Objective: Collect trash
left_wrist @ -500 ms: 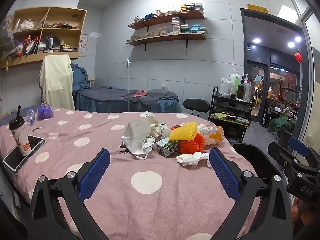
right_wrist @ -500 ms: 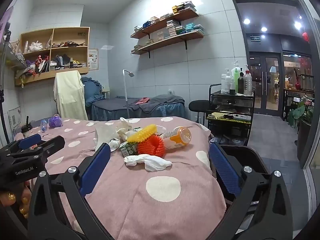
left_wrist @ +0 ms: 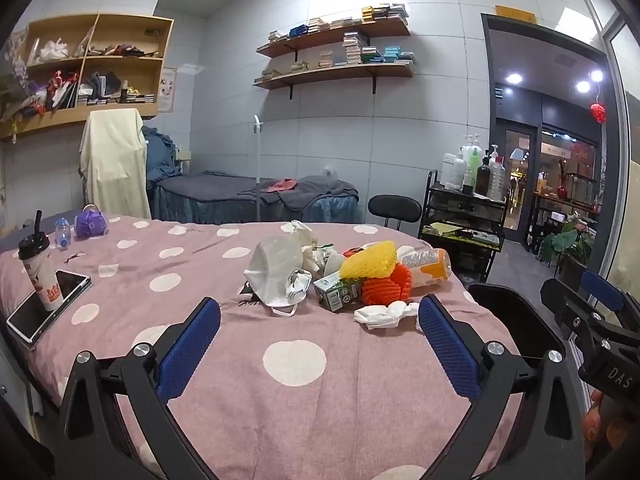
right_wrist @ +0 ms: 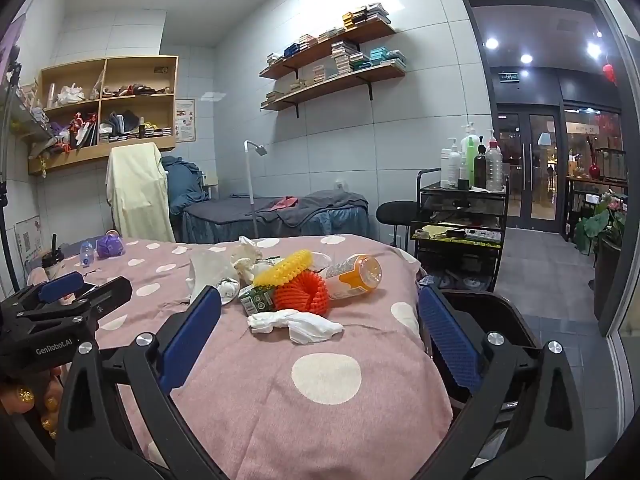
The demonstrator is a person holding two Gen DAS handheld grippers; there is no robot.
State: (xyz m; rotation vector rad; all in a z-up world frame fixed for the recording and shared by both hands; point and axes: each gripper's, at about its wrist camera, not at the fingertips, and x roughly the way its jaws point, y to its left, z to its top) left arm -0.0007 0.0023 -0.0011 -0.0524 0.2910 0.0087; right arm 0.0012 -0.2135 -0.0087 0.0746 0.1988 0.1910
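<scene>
White-tiled walls with wooden shelves [left_wrist: 336,68] enclose a room where a bed with a pink polka-dot cover [left_wrist: 296,364] fills the foreground. Trash lies heaped near the middle of that cover: a white face mask [left_wrist: 276,272] at the left of the heap, a small green carton [left_wrist: 334,290] beside it, a yellow foam net [left_wrist: 368,260] resting on an orange foam net [left_wrist: 384,286], and an orange-labelled bottle [left_wrist: 426,266] on its side behind them. A crumpled white tissue [left_wrist: 382,314] sits on the cover just in front of the orange net, apart from the pile's near edge.

The left hand-held gripper [left_wrist: 318,354] hovers over the cover short of the heap, its blue-padded jaws spread wide with nothing between them. The right hand-held gripper [right_wrist: 320,344] is likewise spread wide and empty, with the tissue [right_wrist: 294,322] lying ahead between its finger lines. At the far left of the bed stand a lidded drink cup [left_wrist: 40,272] on a tablet [left_wrist: 48,304]. A black cart with bottles [left_wrist: 466,208] stands by the doorway.
</scene>
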